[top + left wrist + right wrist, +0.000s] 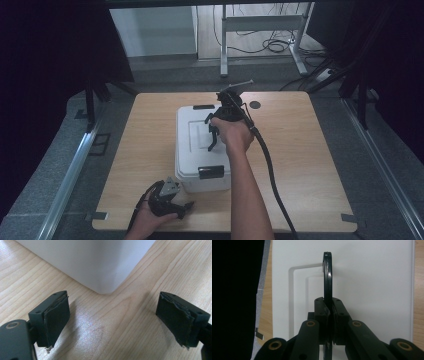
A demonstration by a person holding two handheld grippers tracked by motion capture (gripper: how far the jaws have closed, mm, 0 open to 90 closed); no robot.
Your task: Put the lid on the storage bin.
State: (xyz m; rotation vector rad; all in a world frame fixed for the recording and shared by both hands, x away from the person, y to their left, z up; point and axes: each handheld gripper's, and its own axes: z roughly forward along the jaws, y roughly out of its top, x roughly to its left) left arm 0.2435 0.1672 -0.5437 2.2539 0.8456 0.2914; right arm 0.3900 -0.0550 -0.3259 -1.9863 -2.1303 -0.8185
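Both black fingers [322, 312] of the right gripper [329, 315] are pressed tight on the thin black handle [327, 277] of the white box [192, 150]. The handle stands up on its edge between the pads, above a sunken place in the lid. In the high view the right gripper [215, 132] hangs over the middle of the lid, with the right hand [234, 135] around it. A thick black cable [270, 170] runs from that gripper back to the near edge of the table [310, 165].

The white box sits near the middle of the wooden table, a bit closer to the left edge. Its long sides run from the far edge to the near edge. A black clasp [210, 172] shows on its near end, and another black clasp [203, 107] on its far end.

The left gripper [172, 197] rests low by the near edge of the table, just beside the near left corner of the box. The left hand [147, 220] holds it. Its fingers [56, 315] are spread wide apart and hold nothing. Bare wood lies between them, and the rounded corner of the box [105, 287] is just ahead of them, not touching.
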